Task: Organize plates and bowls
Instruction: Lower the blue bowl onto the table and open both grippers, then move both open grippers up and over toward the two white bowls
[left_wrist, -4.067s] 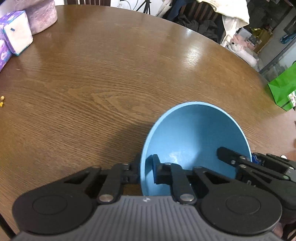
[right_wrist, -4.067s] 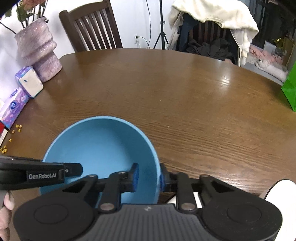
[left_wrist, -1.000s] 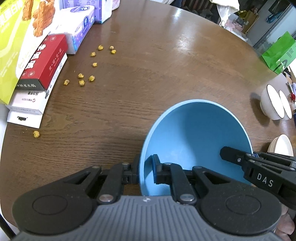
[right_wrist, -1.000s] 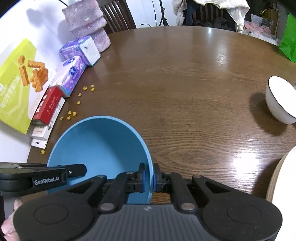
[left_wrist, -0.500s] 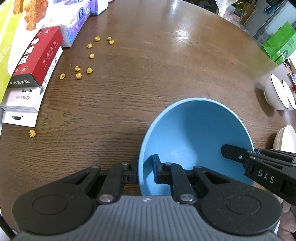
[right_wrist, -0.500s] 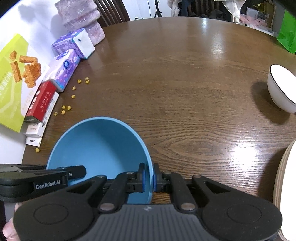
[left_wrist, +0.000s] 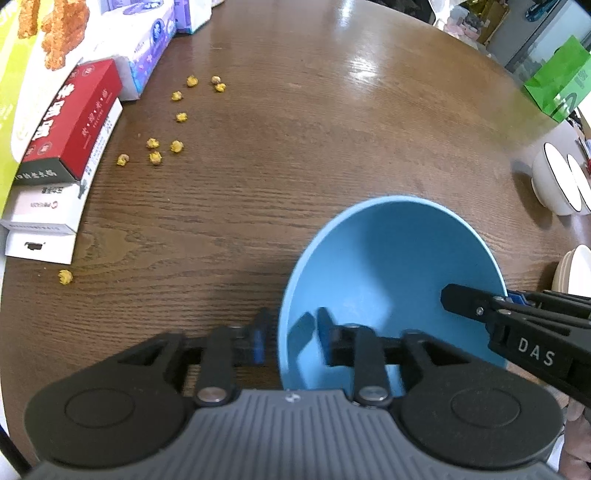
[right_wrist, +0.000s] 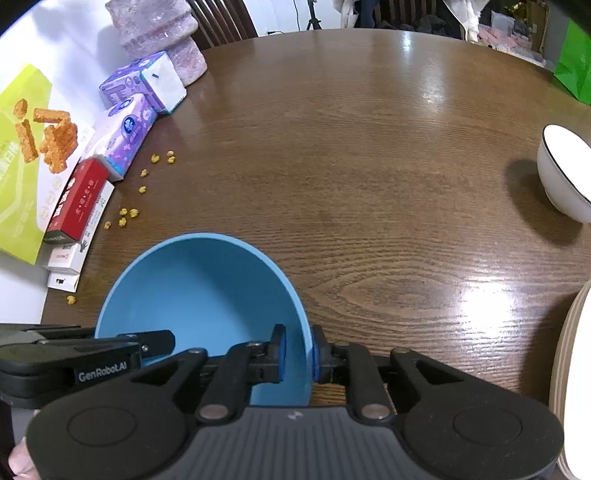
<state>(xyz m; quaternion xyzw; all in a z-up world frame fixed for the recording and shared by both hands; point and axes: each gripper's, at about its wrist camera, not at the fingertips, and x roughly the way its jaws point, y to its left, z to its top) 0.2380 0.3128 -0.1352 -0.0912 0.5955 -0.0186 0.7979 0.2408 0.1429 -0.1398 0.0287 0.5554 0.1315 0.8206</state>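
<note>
1. Blue bowl (left_wrist: 399, 266) resting on the brown wooden table (left_wrist: 295, 166), near the table's close edge, open side up
2. Left gripper (left_wrist: 290, 339) astride the bowl's left rim, one finger outside, one inside; jaws opening, pads clear of the wall with visible gaps on both sides
3. Right gripper (right_wrist: 296, 350) astride the bowl's right rim, blue pads (right_wrist: 280, 350) on each side of the wall; jaws opening, a thin gap showing on the inner side, outer pad very close to the wall, contact hard to tell
4. Left of the bowl: red box (left_wrist: 70, 122) stacked on white boxes at the table's left edge, yellow crumbs (left_wrist: 162, 147) scattered between boxes and bowl
5. Beyond the bowl on the left: purple tissue packs (right_wrist: 125, 133) and a pink vase (right_wrist: 162, 40)
6. Right of the bowl, well apart: white bowl with dark rim (right_wrist: 565, 177), tilted; a second like it just behind in the left view
7. Right of the bowl at the table's near right edge: pale plates (right_wrist: 570, 387), partly cut off
8. Far right beyond the bowl: green bag (left_wrist: 557, 81) off the table
</note>
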